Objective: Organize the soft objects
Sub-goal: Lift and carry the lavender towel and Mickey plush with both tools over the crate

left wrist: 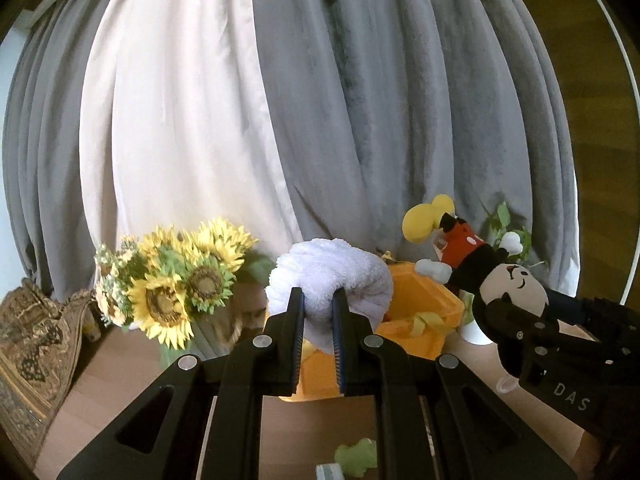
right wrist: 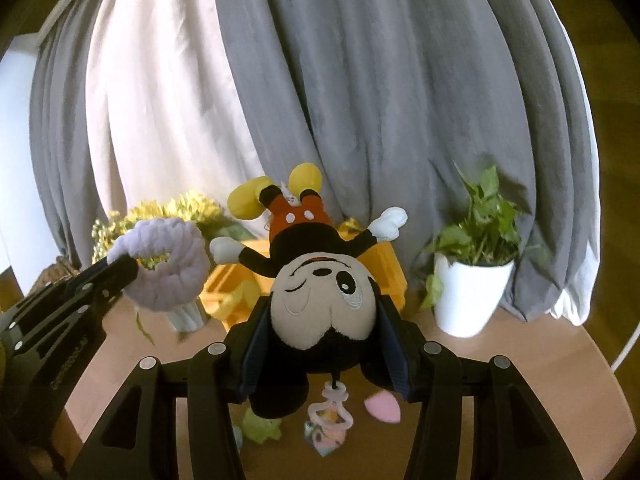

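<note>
Curtains (left wrist: 360, 120) fill the back of both your views, grey folds with a cream panel (left wrist: 168, 128) hanging at the left. Below them the wooden table (left wrist: 120, 368) runs across, and on it stands the yellow bin (left wrist: 420, 300), open at the top, with something yellow lying inside it. A bunch of sunflowers (left wrist: 176, 280) stands to the left of the bin, and a potted green plant in a white pot (right wrist: 468, 292) sits to the right, well apart from the flowers.

Your right gripper (right wrist: 324, 344) holds the mouse plush toy (right wrist: 320, 304) by the head, its pads pressing on both sides, so the toy hangs upside down with its yellow shoes pointing up toward the curtains. A pink ring charm (right wrist: 332, 404) dangles from the head under the jaws. The toy is off the table, just in front of the bin.

Your left gripper (left wrist: 318, 344) is clamped narrow on the white fluffy towel roll (left wrist: 332, 276), which bulges out above the fingertips and sits over the near left side of the bin, clear of the table.

Small things lie on the table beneath your hands: a pale green soft piece (right wrist: 260, 424), a pink soft piece (right wrist: 382, 406), and a small pastel item (right wrist: 324, 436) that is too blurred to make out.
</note>
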